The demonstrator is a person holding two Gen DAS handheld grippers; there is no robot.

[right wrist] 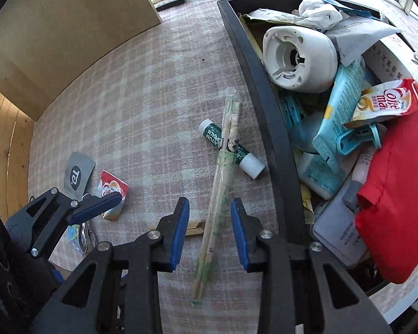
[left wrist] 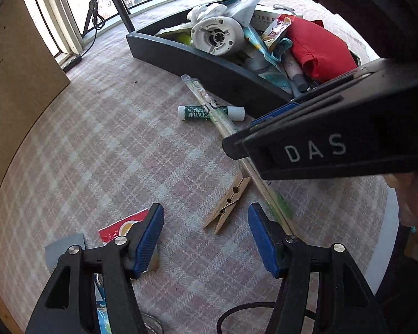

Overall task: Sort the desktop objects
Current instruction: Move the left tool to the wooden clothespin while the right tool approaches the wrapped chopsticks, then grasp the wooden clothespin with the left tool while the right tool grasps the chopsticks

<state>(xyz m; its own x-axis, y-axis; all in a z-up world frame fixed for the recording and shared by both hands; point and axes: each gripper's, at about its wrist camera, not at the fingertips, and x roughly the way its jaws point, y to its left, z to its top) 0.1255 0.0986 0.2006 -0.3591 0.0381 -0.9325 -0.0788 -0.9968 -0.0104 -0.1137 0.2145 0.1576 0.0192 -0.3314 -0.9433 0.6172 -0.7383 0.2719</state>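
Paper-wrapped wooden chopsticks [right wrist: 221, 194] lie on the checked cloth, running between the blue pads of my right gripper [right wrist: 210, 231]. A gap shows on both sides, so the pads do not press on them. A green-and-white lip balm tube [right wrist: 231, 147] lies under the chopsticks' far half. A wooden clothespin [left wrist: 228, 203] lies just ahead of my left gripper [left wrist: 206, 236], whose fingers stand wide apart with nothing between them. In the left wrist view my right gripper [left wrist: 238, 135] reaches in from the right, over the chopsticks [left wrist: 209, 105].
A dark bin [right wrist: 264, 97] on the right holds a white round device [right wrist: 298, 58], a red pouch [right wrist: 395, 208], packets and tubes. A red sachet [right wrist: 111, 192] and a grey sachet [right wrist: 76, 175] lie left. A brown board [right wrist: 69, 27] stands behind. A hand [left wrist: 415, 208] shows at the right edge.
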